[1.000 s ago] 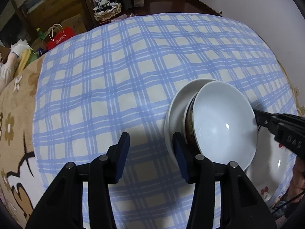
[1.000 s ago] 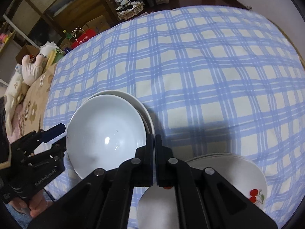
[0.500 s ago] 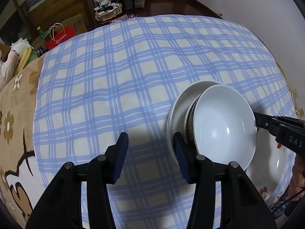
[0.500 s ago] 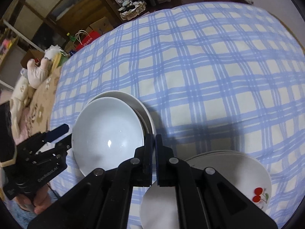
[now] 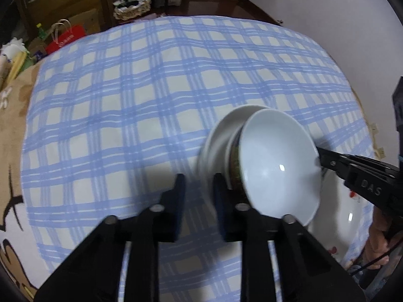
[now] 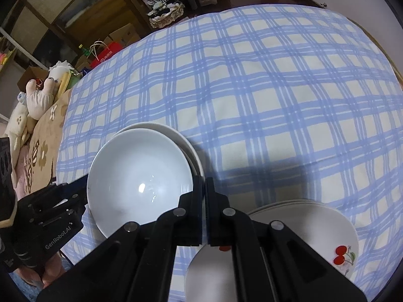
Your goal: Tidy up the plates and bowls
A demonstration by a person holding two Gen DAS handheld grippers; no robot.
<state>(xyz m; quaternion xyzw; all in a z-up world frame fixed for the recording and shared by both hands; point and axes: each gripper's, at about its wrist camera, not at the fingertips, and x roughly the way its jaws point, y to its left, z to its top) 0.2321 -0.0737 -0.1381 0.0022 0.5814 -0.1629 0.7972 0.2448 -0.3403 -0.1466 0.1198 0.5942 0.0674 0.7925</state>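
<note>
Since half a second ago the left gripper (image 5: 199, 188) has drawn its fingers in – the gap between the blue pads was wide then and is now narrow, with only checked cloth showing through it and nothing between the pads. Its right finger (image 5: 220, 196) stands just beside the patterned outer wall of the white bowl (image 5: 277, 166), blurred there, so whether it touches cannot be told. The bowls have kept their place.

The white bowl sits tilted inside a second, wider white bowl (image 5: 216, 136) on the blue-and-white checked tablecloth (image 5: 138, 100). The right gripper (image 6: 204, 188) has its fingers pressed together on the near rim of the white bowl – from the left wrist view its tip meets that rim at the bowl's right edge. Just beside the bowls, toward the person, lies a stack of white plates (image 6: 314, 224) with red cherries painted on the top one.

Past the table's far edge stand a woven basket (image 6: 167, 15) and a red paper bag (image 5: 65, 37); a beige flowered blanket (image 6: 42, 136) lies off to the left
</note>
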